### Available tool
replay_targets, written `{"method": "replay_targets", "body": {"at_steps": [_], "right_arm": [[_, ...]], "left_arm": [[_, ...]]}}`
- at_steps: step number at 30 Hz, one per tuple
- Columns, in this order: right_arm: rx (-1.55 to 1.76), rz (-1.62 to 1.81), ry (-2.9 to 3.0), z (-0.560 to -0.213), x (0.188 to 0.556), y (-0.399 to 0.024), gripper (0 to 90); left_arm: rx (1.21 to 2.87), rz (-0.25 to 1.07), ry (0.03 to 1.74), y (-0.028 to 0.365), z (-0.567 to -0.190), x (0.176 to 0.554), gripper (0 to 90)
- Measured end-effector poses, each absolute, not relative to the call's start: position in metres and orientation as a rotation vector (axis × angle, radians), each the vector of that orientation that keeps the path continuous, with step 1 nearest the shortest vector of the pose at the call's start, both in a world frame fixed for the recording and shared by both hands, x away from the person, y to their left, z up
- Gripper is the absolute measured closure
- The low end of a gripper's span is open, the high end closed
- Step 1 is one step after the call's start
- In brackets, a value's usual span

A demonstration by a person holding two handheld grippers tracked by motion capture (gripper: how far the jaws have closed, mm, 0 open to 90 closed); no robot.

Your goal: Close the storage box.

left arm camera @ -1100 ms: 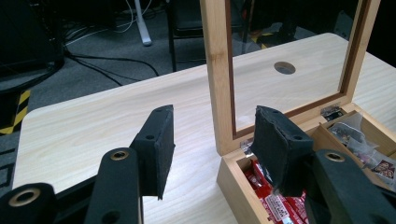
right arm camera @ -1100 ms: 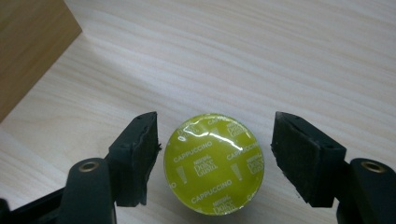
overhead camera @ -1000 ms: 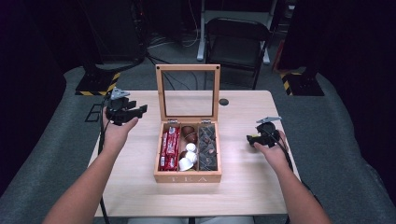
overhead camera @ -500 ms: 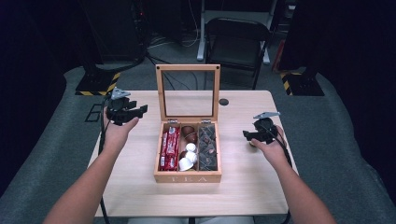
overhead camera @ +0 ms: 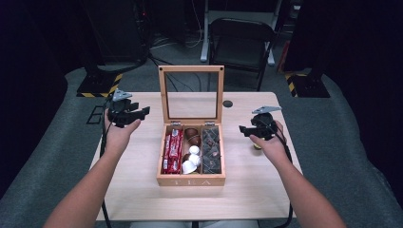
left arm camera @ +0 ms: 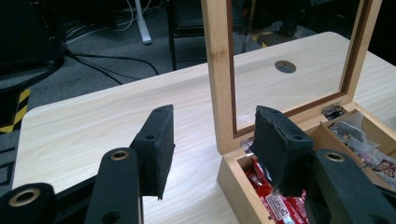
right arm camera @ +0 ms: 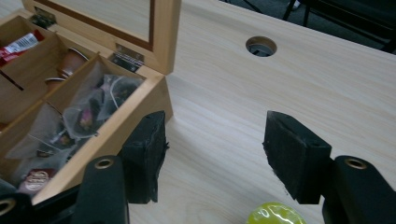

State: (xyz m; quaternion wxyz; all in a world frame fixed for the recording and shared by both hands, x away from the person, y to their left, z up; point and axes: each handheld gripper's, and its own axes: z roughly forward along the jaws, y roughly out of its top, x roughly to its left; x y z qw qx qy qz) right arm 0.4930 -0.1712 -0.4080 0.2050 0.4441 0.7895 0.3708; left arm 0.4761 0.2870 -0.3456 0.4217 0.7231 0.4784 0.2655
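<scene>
Right gripper point(overhead camera: 252, 129), jaws just been closing, holds nothing above a yellow-green ball point(right arm camera: 275, 214), maybe a capsule. Left gripper point(overhead camera: 135, 113) gapes empty beside the tea box point(overhead camera: 190, 179).

A pale wooden table point(overhead camera: 142, 190) with a round cable hole point(overhead camera: 227, 103) near its far edge carries an open wooden tea box point(overhead camera: 191, 179) at centre and a small yellow-green ball point(right arm camera: 275, 213) right of it.

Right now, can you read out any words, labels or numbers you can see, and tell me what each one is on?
"TEA": on the front wall of the wooden box, high view.
Red packets in the box's left compartment: white label print, too small to read.
Dark round sachet label in the right compartment: blurred, unreadable.
</scene>
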Motion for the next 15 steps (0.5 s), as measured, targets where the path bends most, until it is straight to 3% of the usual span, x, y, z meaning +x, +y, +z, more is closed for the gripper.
{"method": "replay_targets", "body": {"at_steps": [15], "right_arm": [[1.173, 1.113, 2.247, -0.383, 0.493, -0.139, 38.4]], "left_arm": [[1.811, 0.657, 1.198, 0.287, -0.346, 0.477, 48.1]]}}
